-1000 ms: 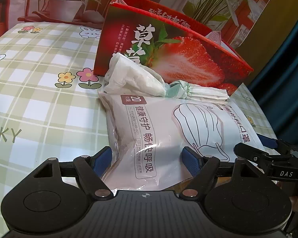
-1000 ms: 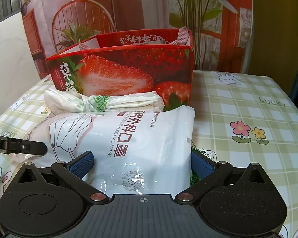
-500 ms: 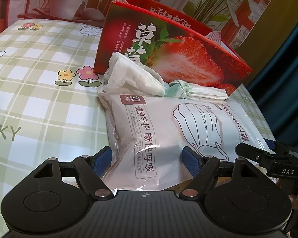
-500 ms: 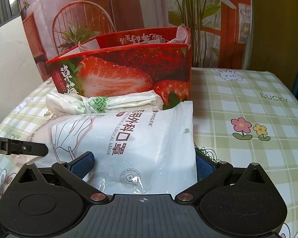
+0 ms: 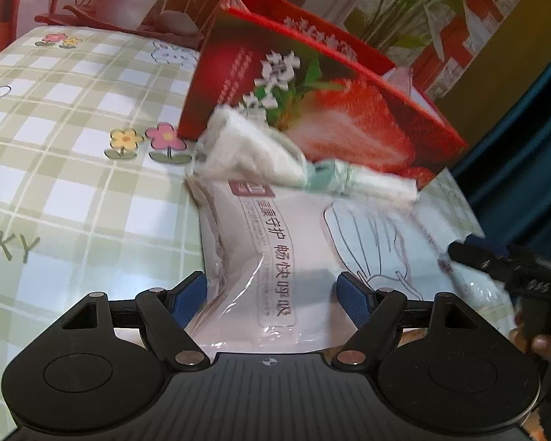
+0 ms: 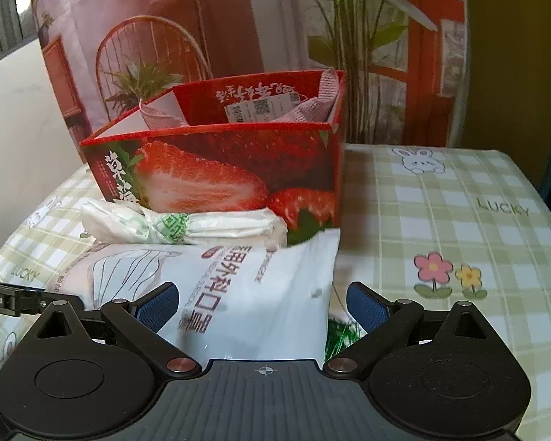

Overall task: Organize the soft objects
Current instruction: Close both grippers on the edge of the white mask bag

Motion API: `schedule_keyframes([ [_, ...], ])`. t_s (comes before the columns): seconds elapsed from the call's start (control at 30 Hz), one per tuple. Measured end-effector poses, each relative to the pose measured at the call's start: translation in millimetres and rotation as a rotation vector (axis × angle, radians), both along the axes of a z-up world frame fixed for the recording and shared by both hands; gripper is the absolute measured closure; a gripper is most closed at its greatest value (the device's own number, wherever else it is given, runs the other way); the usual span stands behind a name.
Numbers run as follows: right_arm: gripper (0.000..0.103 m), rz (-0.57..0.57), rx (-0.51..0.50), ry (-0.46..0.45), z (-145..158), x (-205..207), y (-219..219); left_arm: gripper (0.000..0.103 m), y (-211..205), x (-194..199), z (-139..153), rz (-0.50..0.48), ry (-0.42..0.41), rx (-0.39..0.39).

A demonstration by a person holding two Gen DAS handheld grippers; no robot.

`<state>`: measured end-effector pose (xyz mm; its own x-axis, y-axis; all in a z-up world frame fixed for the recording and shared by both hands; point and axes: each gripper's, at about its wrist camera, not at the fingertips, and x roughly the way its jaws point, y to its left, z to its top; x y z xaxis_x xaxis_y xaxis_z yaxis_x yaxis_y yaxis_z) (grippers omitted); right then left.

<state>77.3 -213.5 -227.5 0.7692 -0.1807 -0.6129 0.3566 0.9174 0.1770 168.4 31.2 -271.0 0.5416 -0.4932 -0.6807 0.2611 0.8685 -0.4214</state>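
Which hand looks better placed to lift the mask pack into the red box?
Left, probably. The left tongs seem to pinch the creased pack. The right tongs have just been closing around the pack, but one pad stands clear of its edge. The box is straight ahead of both.

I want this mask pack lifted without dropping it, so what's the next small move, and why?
Probably close the right tongs fully onto the mask pack. Their jaws have just been closing with the pack between them, yet a gap shows beside the right pad. The left tongs already seem to pinch its other end, and the bag roll lies on its far edge.
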Motion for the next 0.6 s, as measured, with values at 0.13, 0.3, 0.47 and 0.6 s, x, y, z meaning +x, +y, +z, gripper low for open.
schedule_keyframes([
  [0.13, 0.011, 0.02, -0.005, 0.053, -6, 13, -7, 0.023, 7, 10, 9, 0.019, -0.005, -0.008],
  [0.3, 0.012, 0.067, 0.049, 0.077, -13, 27, -13, 0.023, 12, 31, 11, 0.025, 0.021, -0.04],
  [0.47, 0.012, 0.097, 0.079, 0.095, -19, 38, -16, 0.022, 1, 52, -1, -0.015, 0.073, -0.022],
  [0.6, 0.011, 0.11, 0.127, 0.097, -23, 44, -22, 0.021, -9, 61, -5, -0.024, 0.081, -0.007],
])
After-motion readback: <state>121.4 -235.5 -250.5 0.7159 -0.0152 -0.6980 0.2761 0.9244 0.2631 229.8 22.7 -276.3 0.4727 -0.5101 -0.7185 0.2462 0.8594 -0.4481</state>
